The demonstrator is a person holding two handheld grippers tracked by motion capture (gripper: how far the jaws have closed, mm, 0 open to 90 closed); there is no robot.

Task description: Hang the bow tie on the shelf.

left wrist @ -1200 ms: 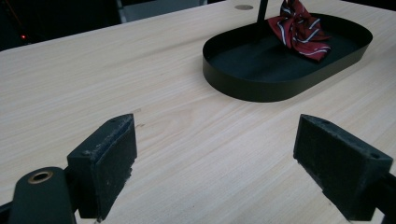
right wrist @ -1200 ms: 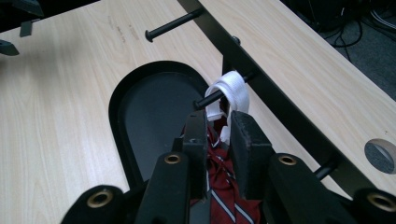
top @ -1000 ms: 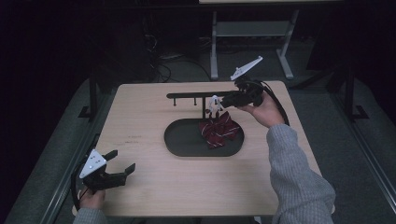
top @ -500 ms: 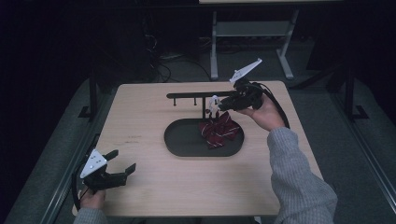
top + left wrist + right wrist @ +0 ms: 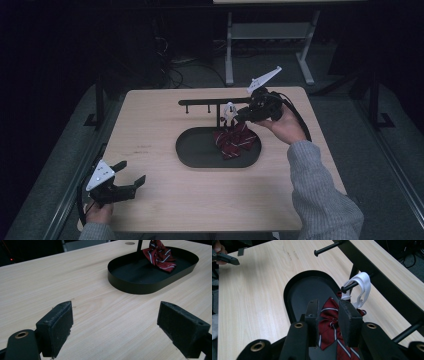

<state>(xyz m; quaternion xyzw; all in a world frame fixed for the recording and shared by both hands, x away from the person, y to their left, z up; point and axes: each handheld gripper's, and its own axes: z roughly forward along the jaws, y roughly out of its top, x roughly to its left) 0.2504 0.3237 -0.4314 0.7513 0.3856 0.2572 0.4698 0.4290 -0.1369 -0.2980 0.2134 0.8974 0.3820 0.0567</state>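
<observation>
striped bow tie (image 5: 331, 322) between right tongs (image 5: 329, 315), just opening, left tongs (image 5: 120, 327) apart, no readable writing

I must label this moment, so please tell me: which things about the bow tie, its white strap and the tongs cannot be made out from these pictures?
- Right gripper view: the right tongs cover the knot of the bow tie; whether the pads press it is unclear.
- Right gripper view: the bottom edge cuts off the tie's lower part.
- High view: the white strap on the rack peg is too small to see how it hooks.
- Left gripper view: the top edge cuts off the rack post above the tray.
</observation>
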